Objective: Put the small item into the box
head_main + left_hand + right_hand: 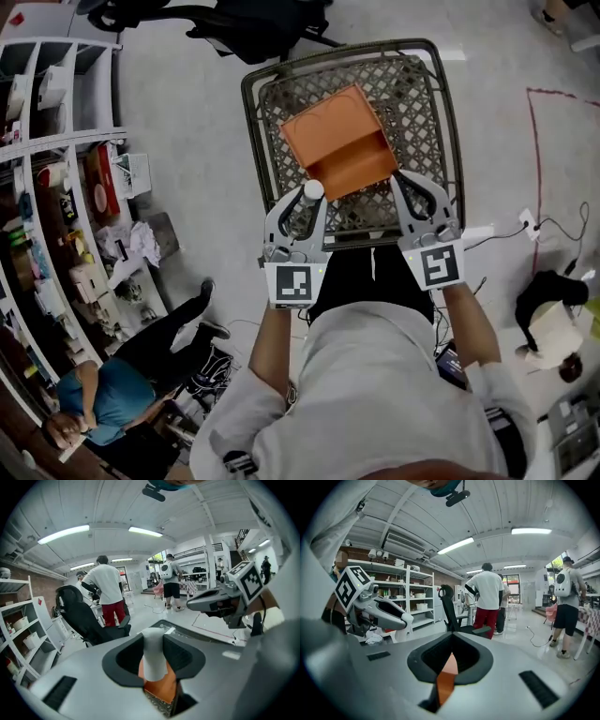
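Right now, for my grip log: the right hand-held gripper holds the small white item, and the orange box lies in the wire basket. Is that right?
No. The left gripper view shows the small white item clamped in the left hand-held gripper; the right hand-held gripper is closed on the orange box. The box does lie in the wire basket.

Lab with storage shelves (407, 595), office chair (80, 617), floor cable (555, 225).
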`<state>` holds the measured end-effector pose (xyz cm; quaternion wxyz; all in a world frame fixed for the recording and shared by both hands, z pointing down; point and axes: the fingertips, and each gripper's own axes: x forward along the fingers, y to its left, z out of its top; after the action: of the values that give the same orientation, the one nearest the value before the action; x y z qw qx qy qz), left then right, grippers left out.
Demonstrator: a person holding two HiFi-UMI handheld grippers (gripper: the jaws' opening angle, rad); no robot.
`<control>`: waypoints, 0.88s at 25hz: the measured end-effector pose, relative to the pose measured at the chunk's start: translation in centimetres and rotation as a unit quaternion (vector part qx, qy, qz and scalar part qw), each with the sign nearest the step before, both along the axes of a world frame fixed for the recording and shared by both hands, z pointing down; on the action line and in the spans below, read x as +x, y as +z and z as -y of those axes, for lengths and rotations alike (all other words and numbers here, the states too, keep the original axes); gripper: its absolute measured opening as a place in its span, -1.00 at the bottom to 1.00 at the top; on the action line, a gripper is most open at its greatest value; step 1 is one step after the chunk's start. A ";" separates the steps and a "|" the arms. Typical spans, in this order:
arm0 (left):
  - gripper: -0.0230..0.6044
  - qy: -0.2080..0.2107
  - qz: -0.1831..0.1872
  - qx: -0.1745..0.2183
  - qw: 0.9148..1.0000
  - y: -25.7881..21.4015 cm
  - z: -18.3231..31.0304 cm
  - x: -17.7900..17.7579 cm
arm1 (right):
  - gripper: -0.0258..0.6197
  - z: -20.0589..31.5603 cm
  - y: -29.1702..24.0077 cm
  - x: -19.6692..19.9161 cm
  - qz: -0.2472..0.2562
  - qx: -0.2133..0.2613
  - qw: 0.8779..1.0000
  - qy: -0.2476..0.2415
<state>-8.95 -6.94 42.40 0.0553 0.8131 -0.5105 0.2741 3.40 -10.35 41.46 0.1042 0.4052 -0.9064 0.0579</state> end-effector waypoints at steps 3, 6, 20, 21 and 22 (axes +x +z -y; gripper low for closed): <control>-0.51 0.016 0.013 -0.035 0.999 2.9 0.6 0.3 | -0.91 0.3 2.5 0.6 -0.005 -0.023 1.000 0.006; -0.51 0.046 0.040 -0.064 0.996 6.4 0.8 0.7 | -0.91 0.4 4.8 0.6 -0.015 -0.035 0.999 -0.001; -0.51 0.071 0.084 -0.171 0.979 16.3 0.4 0.3 | -0.91 -0.8 10.9 -0.1 -0.004 -0.095 0.995 0.034; -0.51 0.074 0.086 -0.178 0.977 16.9 0.5 0.4 | -0.91 -0.9 11.5 -0.1 -0.009 -0.101 0.994 0.033; -0.51 0.079 0.090 -0.184 0.976 17.5 0.6 0.4 | -0.91 -1.0 12.2 -0.2 -0.017 -0.106 0.994 0.029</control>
<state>-8.57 -7.54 59.93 0.1360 0.7989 -0.3883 0.4387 3.24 -9.32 53.63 0.1599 0.4187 -0.8812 0.1503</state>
